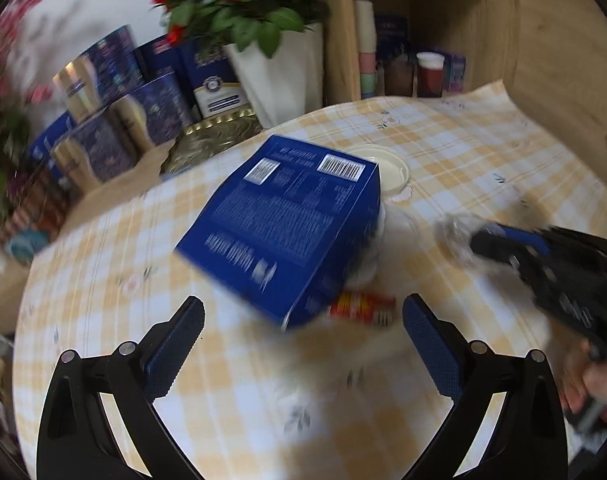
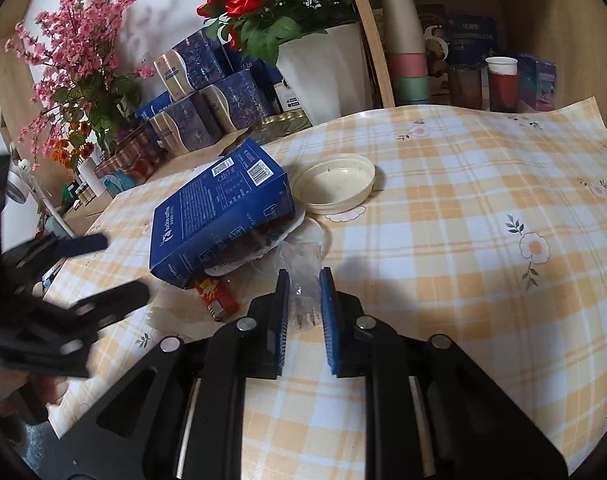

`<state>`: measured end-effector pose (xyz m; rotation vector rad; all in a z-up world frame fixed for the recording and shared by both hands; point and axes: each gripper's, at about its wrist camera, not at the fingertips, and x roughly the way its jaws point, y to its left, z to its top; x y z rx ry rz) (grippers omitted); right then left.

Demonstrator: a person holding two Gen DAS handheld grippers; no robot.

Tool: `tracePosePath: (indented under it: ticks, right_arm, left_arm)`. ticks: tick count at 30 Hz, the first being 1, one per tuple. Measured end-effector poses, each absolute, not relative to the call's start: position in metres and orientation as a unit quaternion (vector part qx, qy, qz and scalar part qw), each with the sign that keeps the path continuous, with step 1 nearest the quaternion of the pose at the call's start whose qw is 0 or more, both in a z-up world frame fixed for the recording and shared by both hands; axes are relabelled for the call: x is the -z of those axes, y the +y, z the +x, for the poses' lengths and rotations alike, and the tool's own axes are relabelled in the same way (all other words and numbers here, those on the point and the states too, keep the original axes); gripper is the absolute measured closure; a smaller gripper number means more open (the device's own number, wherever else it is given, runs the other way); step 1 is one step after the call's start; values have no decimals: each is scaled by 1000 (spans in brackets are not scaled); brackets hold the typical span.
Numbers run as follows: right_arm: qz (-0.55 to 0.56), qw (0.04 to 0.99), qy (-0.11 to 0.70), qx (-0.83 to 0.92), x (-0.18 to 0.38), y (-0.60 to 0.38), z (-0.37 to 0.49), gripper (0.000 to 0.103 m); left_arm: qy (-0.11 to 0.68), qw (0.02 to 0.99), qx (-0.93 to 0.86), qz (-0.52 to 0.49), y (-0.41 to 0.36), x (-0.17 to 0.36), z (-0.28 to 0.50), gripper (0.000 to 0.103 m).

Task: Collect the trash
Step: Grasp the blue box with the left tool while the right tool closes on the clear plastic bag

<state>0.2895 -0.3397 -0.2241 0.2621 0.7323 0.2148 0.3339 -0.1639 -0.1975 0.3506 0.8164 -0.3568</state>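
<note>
A blue carton [image 1: 291, 220] [image 2: 223, 212] lies tilted on a pile of trash on the checked tablecloth [image 1: 483, 152] [image 2: 463, 208]. A red and yellow packet [image 1: 363, 308] [image 2: 217, 296] pokes out under it. My right gripper [image 2: 304, 284] is shut on a clear plastic wrapper [image 2: 299, 264] beside the pile; it shows at the right in the left wrist view [image 1: 475, 240]. My left gripper [image 1: 303, 316] is open and empty just in front of the carton, and appears at the left in the right wrist view [image 2: 115, 268].
A cream round lid [image 1: 387, 164] [image 2: 335, 184] lies behind the carton. Blue gift boxes [image 1: 115, 120] [image 2: 207, 96], a white pot of red roses [image 1: 279, 68] [image 2: 323, 68] and stacked cups [image 2: 407, 48] stand at the back. The table edge runs along the left.
</note>
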Motion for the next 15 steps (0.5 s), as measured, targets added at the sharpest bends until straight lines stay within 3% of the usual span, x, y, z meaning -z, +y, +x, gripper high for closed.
tracePosePath:
  ticks: [5,15]
  right_arm:
    - [113,921,354,-117,223,-333,286,85]
    - [126,916,360,-123,226,-336,287,85]
  left_arm:
    - [397,874,158,232,-194,212,363,15]
    - [399,858,128,297,-210,225,383,16]
